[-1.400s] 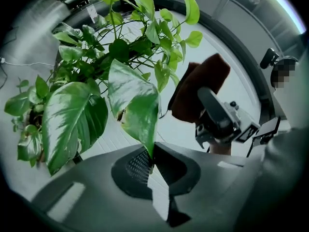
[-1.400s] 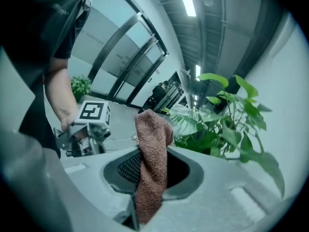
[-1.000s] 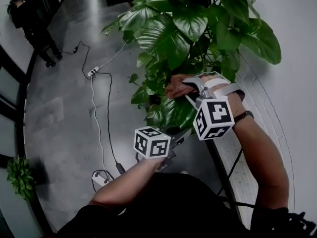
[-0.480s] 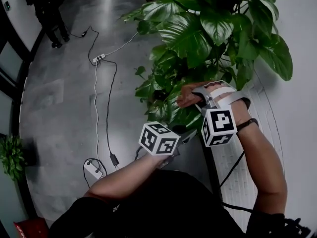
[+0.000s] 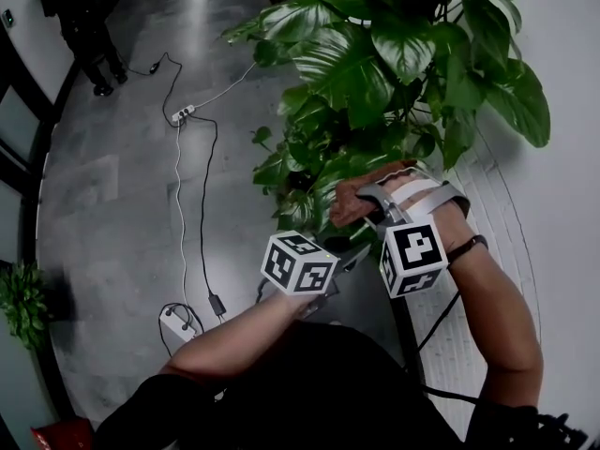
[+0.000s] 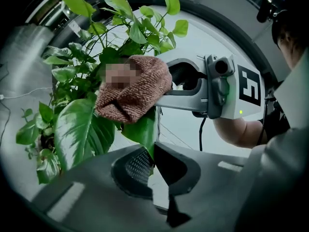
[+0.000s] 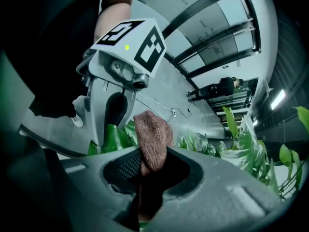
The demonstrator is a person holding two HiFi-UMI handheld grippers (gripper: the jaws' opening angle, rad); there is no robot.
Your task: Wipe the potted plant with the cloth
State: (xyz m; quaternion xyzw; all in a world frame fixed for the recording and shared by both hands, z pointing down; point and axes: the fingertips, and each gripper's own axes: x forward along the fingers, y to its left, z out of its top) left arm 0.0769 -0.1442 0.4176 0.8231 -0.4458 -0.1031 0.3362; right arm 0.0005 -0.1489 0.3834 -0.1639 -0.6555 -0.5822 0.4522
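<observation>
The potted plant (image 5: 394, 54) spreads broad green leaves at the upper right of the head view. My left gripper (image 5: 352, 253) is shut on the tip of one low leaf (image 6: 142, 129), which is pinched between its jaws (image 6: 150, 151). My right gripper (image 5: 370, 200) is shut on a brown knitted cloth (image 5: 356, 195). The cloth (image 6: 133, 88) lies against that same leaf just above the left gripper. In the right gripper view the cloth (image 7: 152, 141) sticks up from the shut right gripper (image 7: 145, 166), with the left gripper (image 7: 113, 110) right behind it. The pot is hidden.
A power strip (image 5: 178, 112) and long cables (image 5: 202, 214) lie on the grey floor to the left, with an adapter (image 5: 176, 322) nearer me. A person (image 5: 84, 26) stands at the top left. A small plant (image 5: 19, 303) sits at the left edge. A white wall (image 5: 562, 204) is close on the right.
My right gripper has slid the cloth down the leaf toward me and rolled a little. The left gripper has kept its hold in the same place.
</observation>
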